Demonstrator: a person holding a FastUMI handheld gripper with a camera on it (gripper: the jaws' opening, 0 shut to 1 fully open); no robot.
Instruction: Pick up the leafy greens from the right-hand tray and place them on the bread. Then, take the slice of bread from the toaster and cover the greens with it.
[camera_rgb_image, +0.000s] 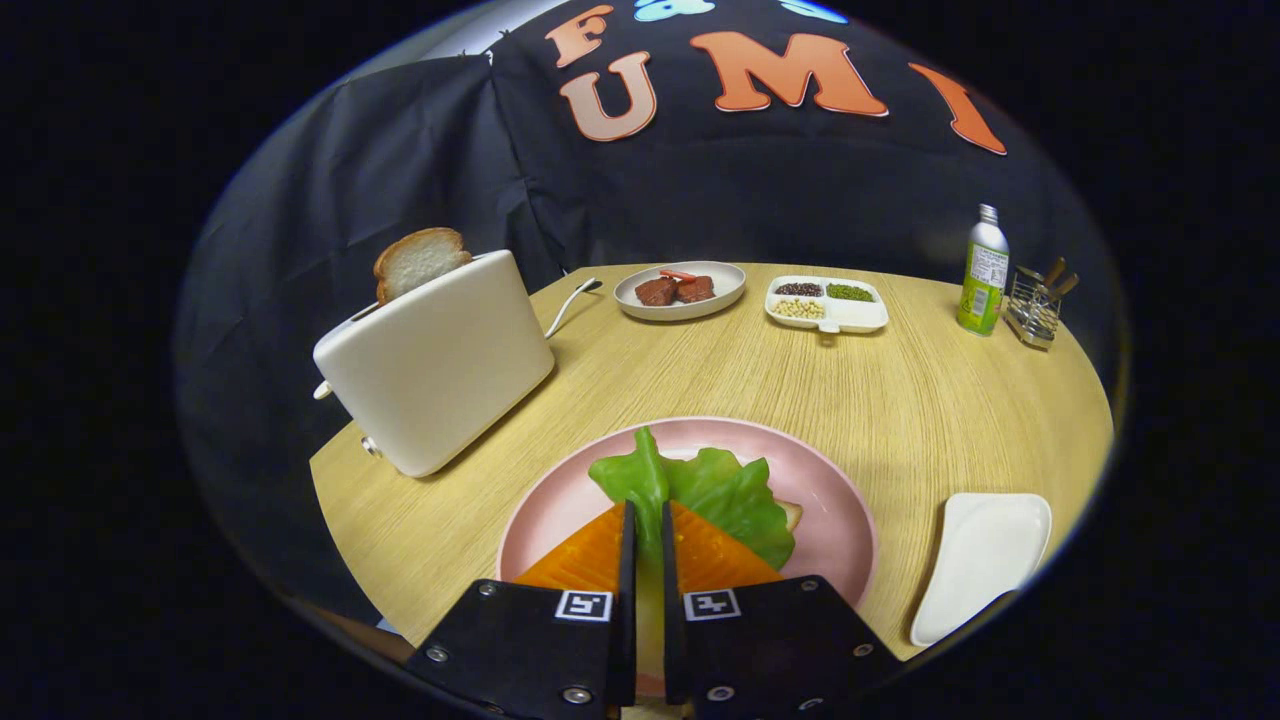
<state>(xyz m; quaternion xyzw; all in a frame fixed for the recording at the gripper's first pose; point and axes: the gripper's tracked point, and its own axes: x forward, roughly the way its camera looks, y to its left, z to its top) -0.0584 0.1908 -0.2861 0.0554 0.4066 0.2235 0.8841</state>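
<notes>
Over the pink plate (845, 520), the hand-held gripper (647, 515) hangs with its fingers drawn to a narrow slit, tips at the stem end of the lettuce leaf (725, 490). Whether they pinch the leaf or have let go cannot be told from this angle, as the gap shows only a pale strip. The leaf lies on the plate atop an orange layer (590, 555), w/ a bread corner (792, 514) peeking out just beside it, so step one looks done or nearly so. The white tray (985, 560) on the right sits bare. Step two is untouched: the toast slice (418, 260) stands up out of the white toaster (440, 365), well apart, beyond the plate to the left. Next move, by this reading: free the fingers, lift clear, swing to the toaster, widen enough to take the slice by its faces w/o crushing it.
</notes>
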